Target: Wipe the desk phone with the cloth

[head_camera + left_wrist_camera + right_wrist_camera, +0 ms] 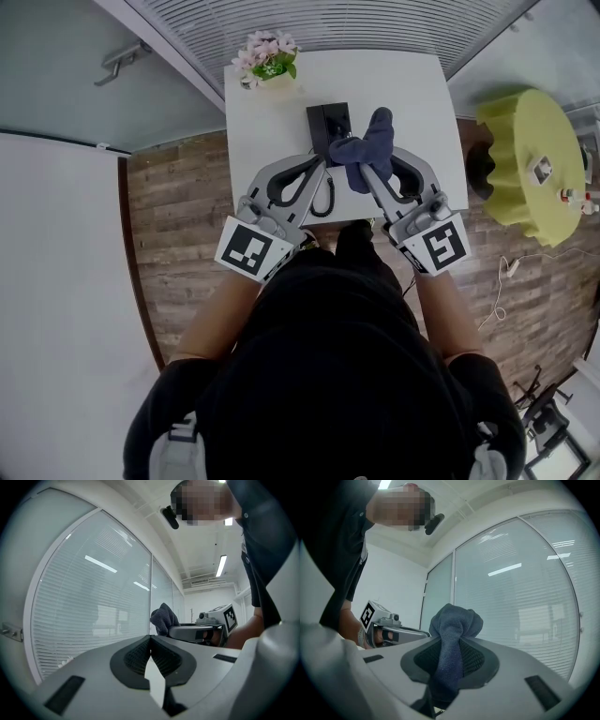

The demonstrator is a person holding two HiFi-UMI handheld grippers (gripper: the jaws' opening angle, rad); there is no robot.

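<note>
A black desk phone [328, 125] stands on the small white table [422, 94]. My right gripper [365, 170] is shut on a dark blue cloth [367, 143], which bunches above the jaws just right of the phone. In the right gripper view the cloth [453, 629] fills the gap between the jaws and bulges past the tips. My left gripper [322, 160] is shut with nothing in it, its tips [150, 637] meeting, close to the phone's near edge. Both grippers tilt upward, side by side; the left gripper view shows the cloth [163, 618] and the right gripper [206, 630].
A pot of pink flowers [267, 62] sits at the table's far left corner. A dark cord [325, 200] loops at the table's near edge. A yellow-green round table [530, 169] stands to the right on the wooden floor. Window blinds [328, 23] lie beyond the table.
</note>
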